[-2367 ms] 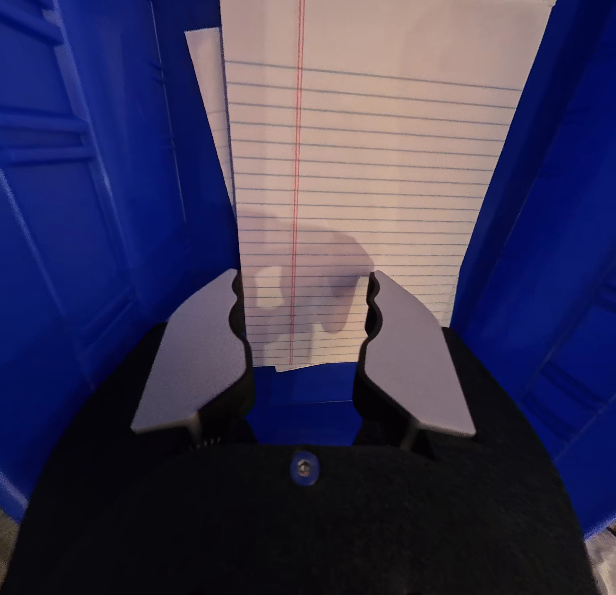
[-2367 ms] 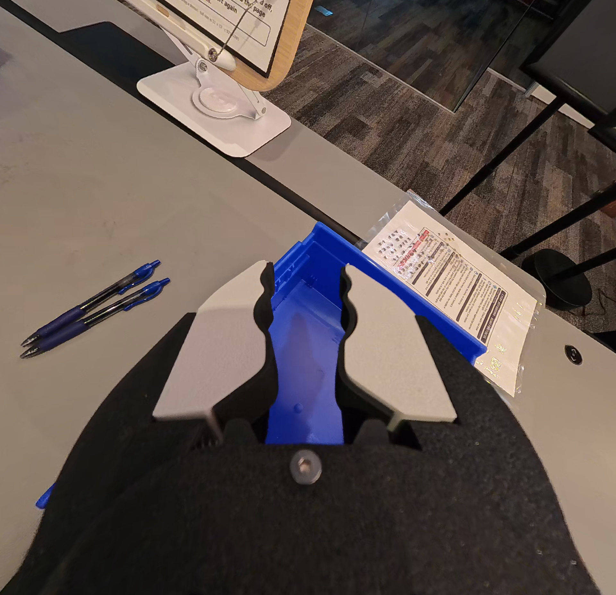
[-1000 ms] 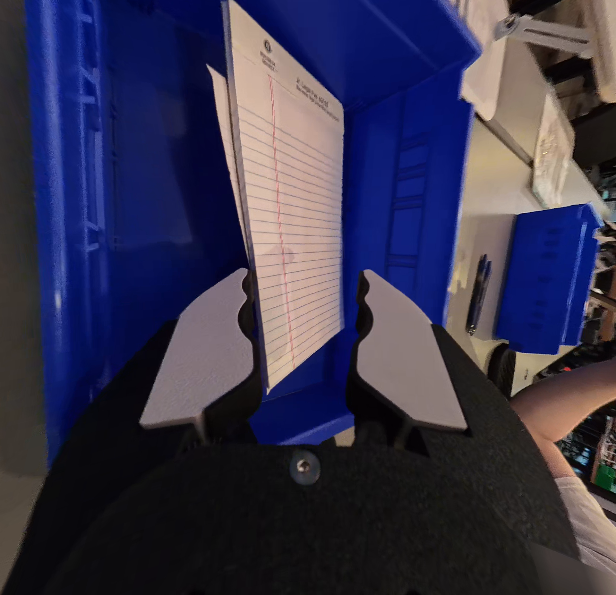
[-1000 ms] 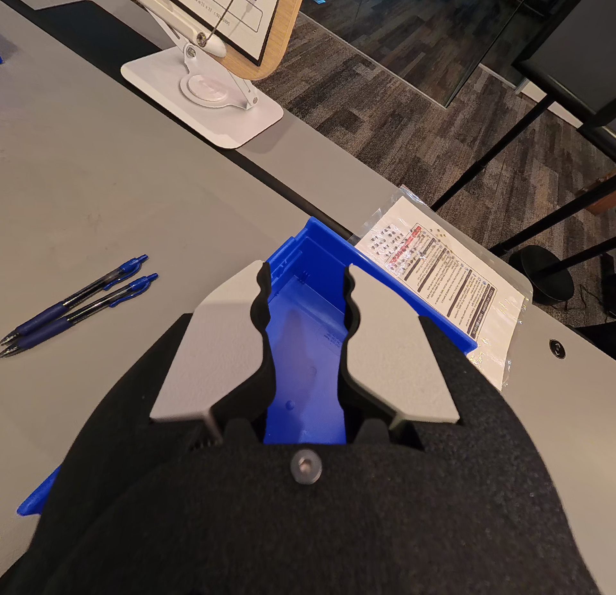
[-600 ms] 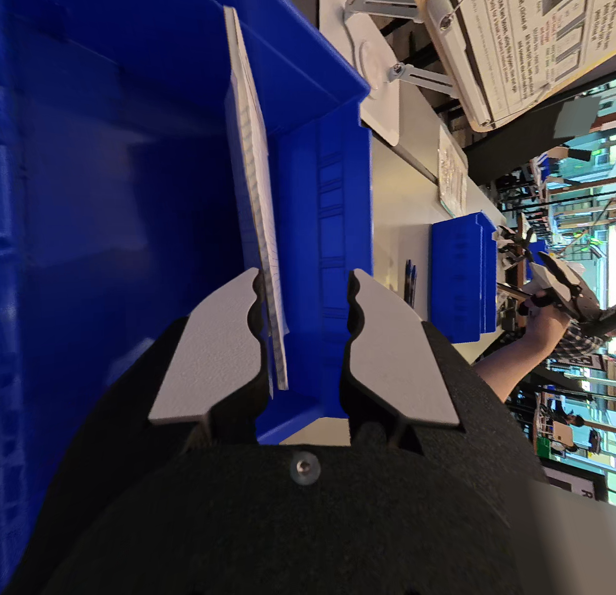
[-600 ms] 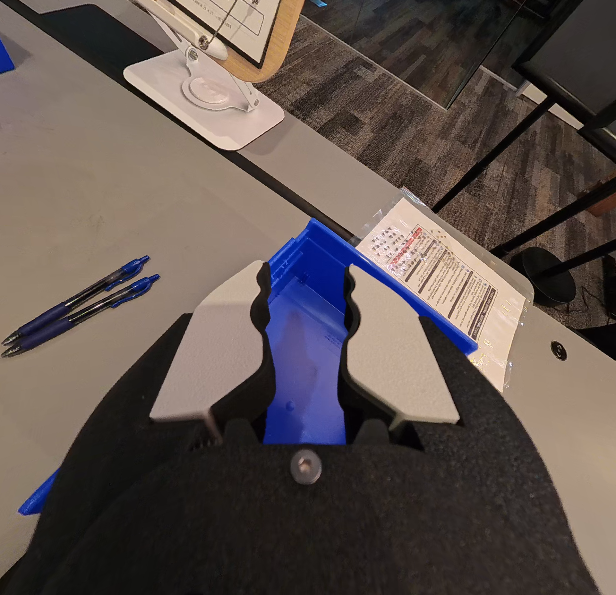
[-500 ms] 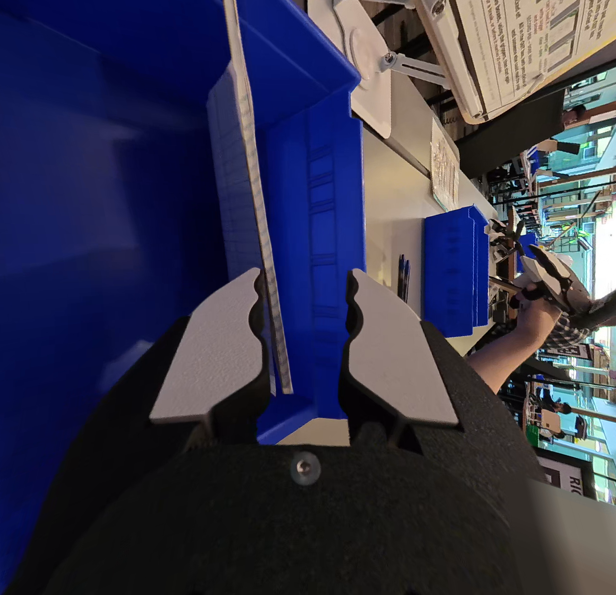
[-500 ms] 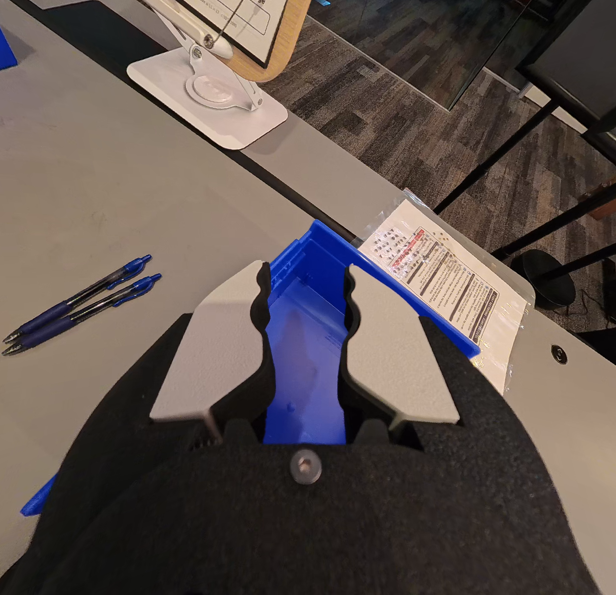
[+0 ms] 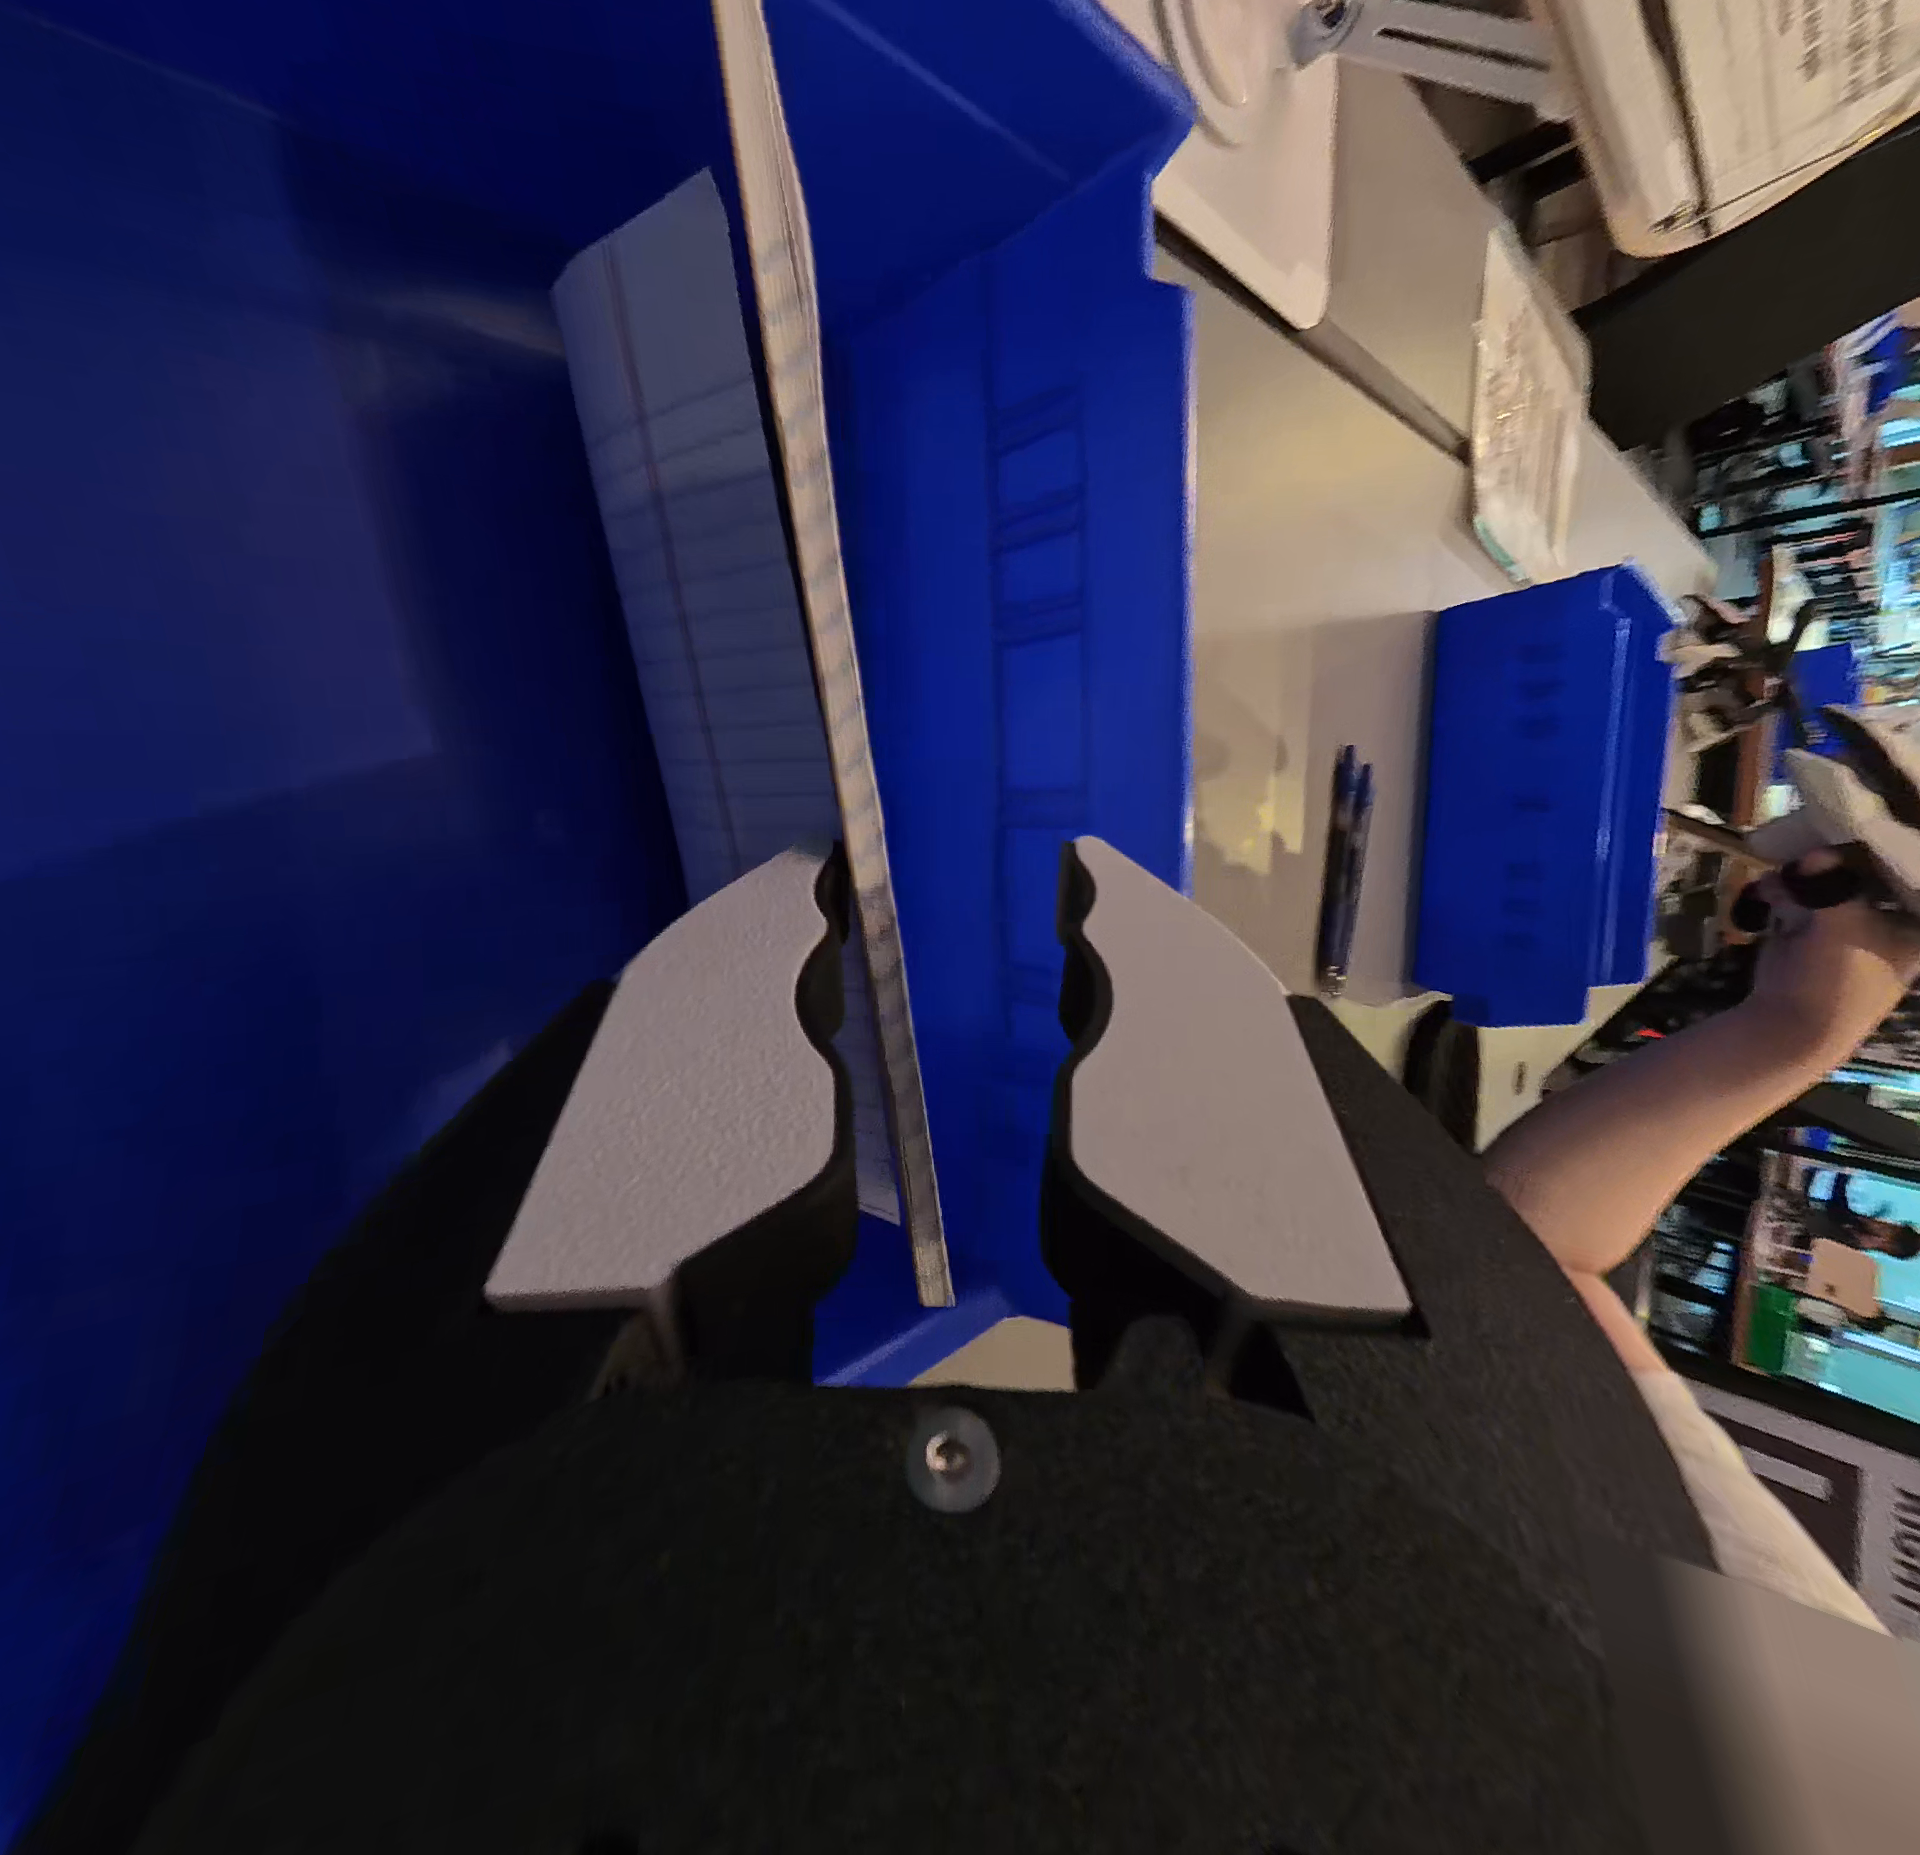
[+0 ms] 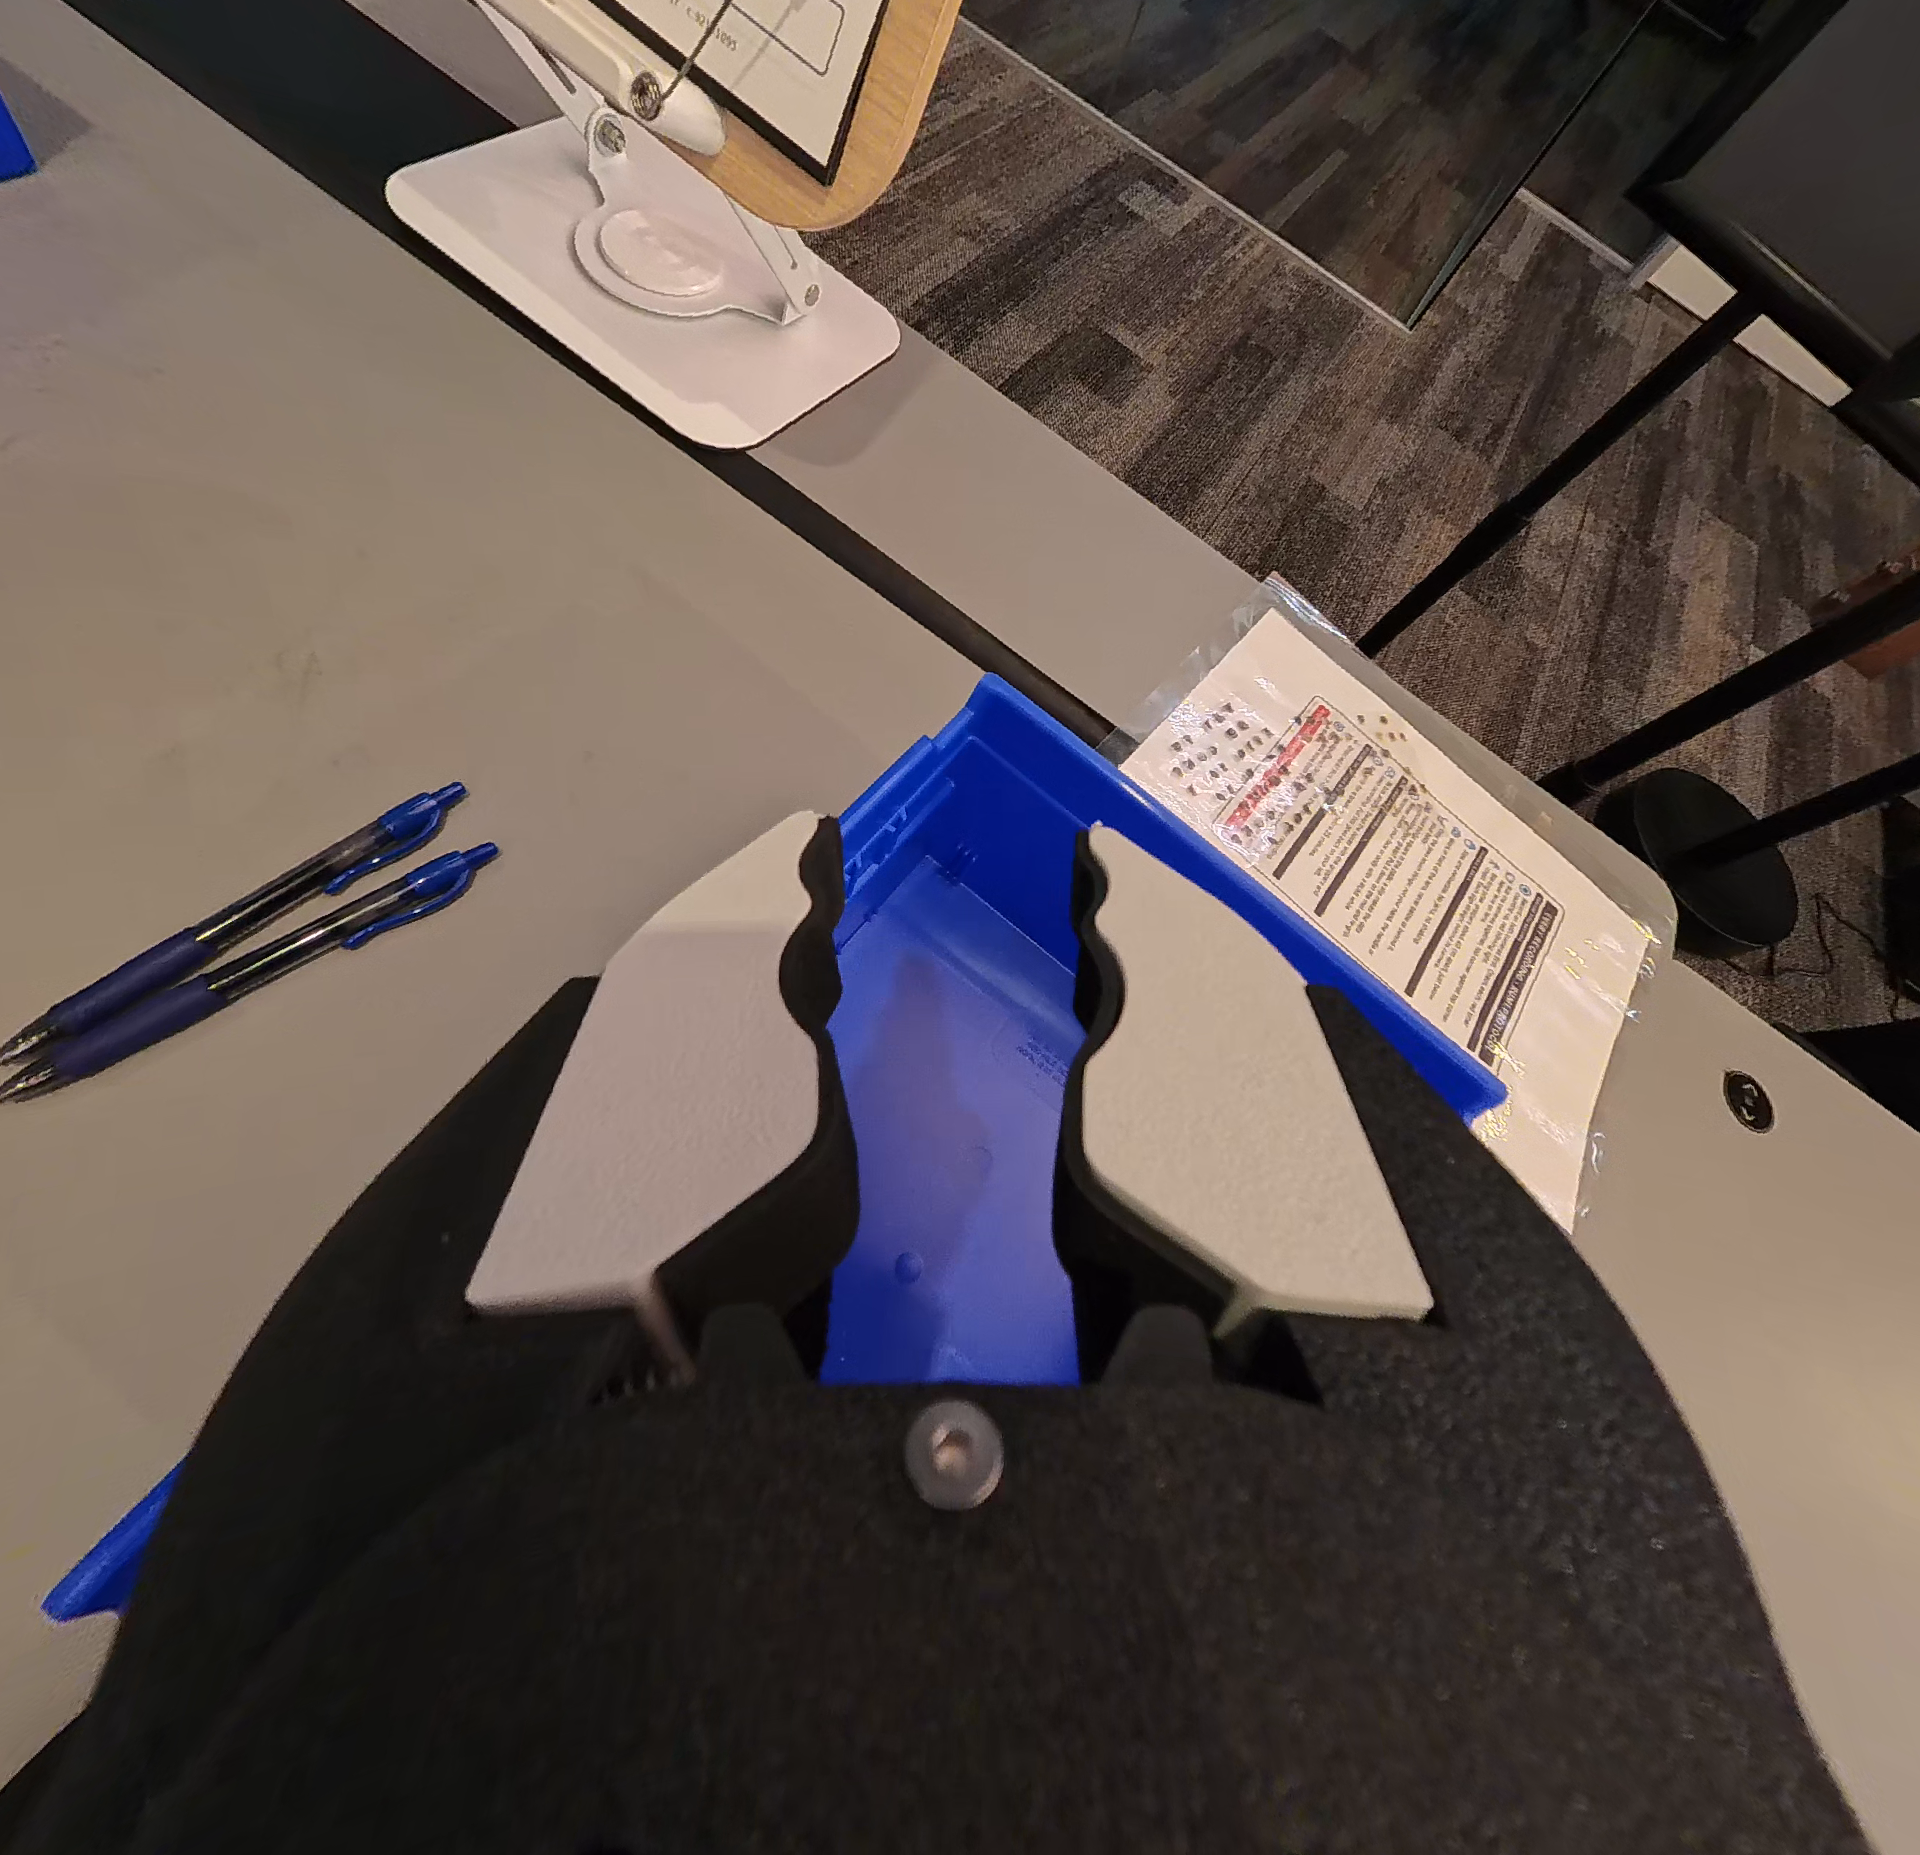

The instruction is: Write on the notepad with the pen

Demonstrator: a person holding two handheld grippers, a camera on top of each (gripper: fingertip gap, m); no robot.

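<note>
The left gripper (image 9: 951,870) is straddling the legal pad (image 9: 821,600) edge-on, jaws parted, seemingly for lifting; the right gripper (image 10: 951,849) is hanging open, empty.

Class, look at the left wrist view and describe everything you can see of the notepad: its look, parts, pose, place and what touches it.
The notepad appears edge-on: a thin stack of pale pages with a stiffer backing, standing on edge inside the large blue bin. A separate ruled white sheet with blue lines sits just behind it. Its near end lies between the fingers of the left gripper, close against the left-hand one, with a clear gap to the other, so it is not yet clamped.
</note>
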